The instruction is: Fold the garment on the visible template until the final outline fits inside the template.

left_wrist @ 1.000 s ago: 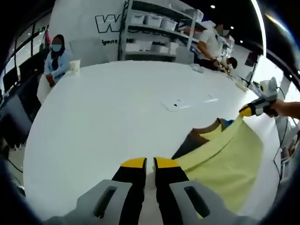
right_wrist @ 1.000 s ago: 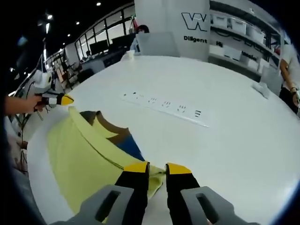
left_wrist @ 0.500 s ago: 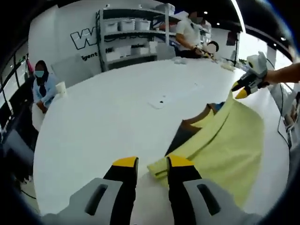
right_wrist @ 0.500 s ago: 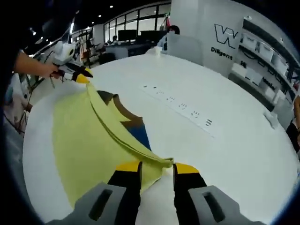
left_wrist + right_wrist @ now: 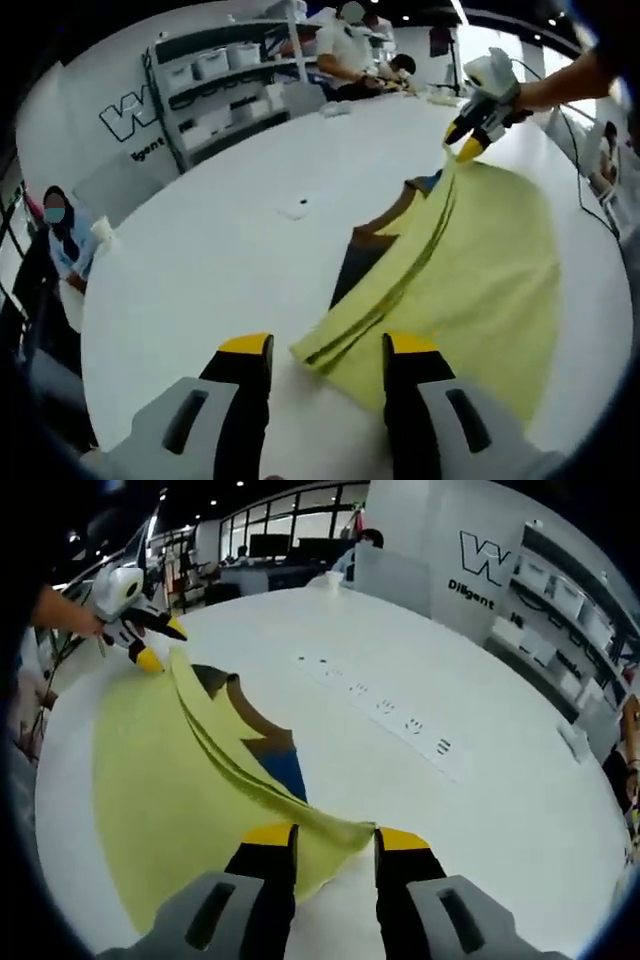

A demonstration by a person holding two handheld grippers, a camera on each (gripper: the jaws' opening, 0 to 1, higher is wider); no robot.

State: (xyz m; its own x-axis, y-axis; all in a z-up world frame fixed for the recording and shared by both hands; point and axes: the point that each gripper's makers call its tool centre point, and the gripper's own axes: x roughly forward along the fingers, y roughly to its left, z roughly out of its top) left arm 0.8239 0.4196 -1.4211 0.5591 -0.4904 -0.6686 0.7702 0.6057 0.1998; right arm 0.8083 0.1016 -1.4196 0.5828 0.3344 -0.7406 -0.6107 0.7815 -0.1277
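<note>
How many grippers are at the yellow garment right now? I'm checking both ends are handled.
2. The left gripper sits at the yellow garment's near folded corner, jaws apart; the right gripper meets its far corner by the table edge.

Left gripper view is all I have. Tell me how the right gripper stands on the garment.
Observer: The right gripper has its fingers apart, and the yellow garment has its folded corner lying between them.
Operator: Now describe the template on that side.
Observer: The template sticks out from under the fold. It is brown, with a blue patch nearest the right gripper.
Operator: Report what lies beyond it.
Observer: A long white power strip with a row of sockets lies flat on the table, apart from the garment.
</note>
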